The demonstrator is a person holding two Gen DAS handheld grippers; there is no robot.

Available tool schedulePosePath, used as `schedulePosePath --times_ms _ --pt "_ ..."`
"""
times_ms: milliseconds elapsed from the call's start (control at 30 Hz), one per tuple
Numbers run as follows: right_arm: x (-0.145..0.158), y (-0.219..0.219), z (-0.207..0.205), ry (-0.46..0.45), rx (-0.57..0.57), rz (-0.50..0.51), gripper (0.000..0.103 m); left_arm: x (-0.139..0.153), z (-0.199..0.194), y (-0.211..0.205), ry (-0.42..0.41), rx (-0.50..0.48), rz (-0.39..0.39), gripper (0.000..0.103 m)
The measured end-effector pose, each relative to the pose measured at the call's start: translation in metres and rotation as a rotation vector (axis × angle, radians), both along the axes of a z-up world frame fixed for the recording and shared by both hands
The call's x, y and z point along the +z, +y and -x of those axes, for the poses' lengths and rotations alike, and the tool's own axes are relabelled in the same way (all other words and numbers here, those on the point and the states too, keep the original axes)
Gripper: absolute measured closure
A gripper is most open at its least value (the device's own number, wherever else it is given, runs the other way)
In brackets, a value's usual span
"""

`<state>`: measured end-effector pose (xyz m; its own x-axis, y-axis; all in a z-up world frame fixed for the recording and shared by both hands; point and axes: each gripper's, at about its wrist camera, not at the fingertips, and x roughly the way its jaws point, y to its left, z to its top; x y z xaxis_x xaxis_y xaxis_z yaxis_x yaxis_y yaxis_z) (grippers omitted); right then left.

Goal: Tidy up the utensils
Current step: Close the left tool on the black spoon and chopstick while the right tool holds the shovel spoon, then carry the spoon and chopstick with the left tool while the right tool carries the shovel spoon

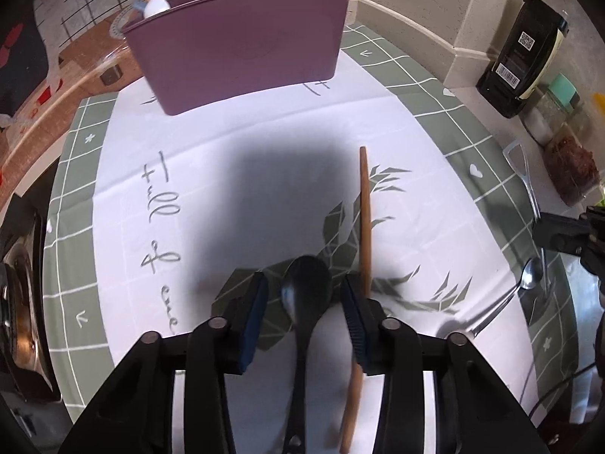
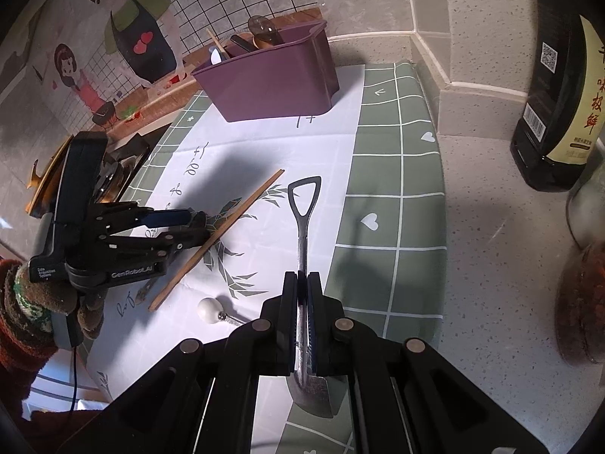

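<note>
Black spoon (image 1: 306, 291) between half-spread left gripper (image 1: 304, 302) | right gripper (image 2: 301, 302) pinching shovel-shaped spoon (image 2: 302, 227)

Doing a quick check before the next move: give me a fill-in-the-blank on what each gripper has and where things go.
1. The right gripper is shut on the metal ____-shaped spoon.
2. Between the open left gripper fingers lies a ____ spoon.
3. Beside that spoon lies a wooden ____.
4. Sorted utensils stand in the ____ bin.

Missing words: shovel; black; chopstick; purple
</note>
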<state>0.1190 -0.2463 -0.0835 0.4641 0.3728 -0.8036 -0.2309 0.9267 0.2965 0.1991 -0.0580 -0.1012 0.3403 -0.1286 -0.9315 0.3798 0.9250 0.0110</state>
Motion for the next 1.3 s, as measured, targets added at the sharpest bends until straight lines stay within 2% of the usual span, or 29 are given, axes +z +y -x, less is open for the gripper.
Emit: schedulePosePath --times_ms 100,233,367,500,767,900,1033,1133,1200,1300 --pt "0.0 0.0 0.001 -0.01 -0.006 0.001 0.098 0.0 0.001 -0.003 0.004 0.002 0.003 0.074" --pt "0.005 0.0 0.004 -0.04 -0.013 -0.008 0.098 0.004 0.012 0.005 -0.037 0.036 0.013 0.074" --pt "0.016 -0.002 0.009 -0.073 -0.017 -0.011 0.099 0.034 0.035 0.028 -0.118 0.114 0.128 0.074" --pt "0.027 -0.001 0.013 -0.105 -0.019 -0.007 0.099 0.064 0.056 0.04 -0.216 0.137 0.187 0.074" --pt "0.035 0.005 0.006 -0.124 -0.015 -0.013 0.1 0.085 0.066 0.048 -0.259 0.129 0.237 0.074" --pt "0.053 0.011 0.005 -0.172 -0.008 -0.032 0.1 0.1 0.071 0.051 -0.293 0.126 0.253 0.074" --pt "0.077 0.016 -0.008 -0.215 -0.005 -0.061 0.101 0.128 0.062 0.053 -0.353 0.121 0.275 0.074" --pt "0.1 0.025 -0.02 -0.264 0.019 -0.016 0.1 0.158 0.045 0.058 -0.413 0.123 0.291 0.074" --pt "0.1 0.034 -0.035 -0.217 0.088 0.028 0.098 0.17 0.034 0.064 -0.424 0.129 0.316 0.074" --pt "0.076 0.04 -0.052 -0.148 0.126 0.101 0.092 0.175 0.025 0.072 -0.432 0.143 0.321 0.074"
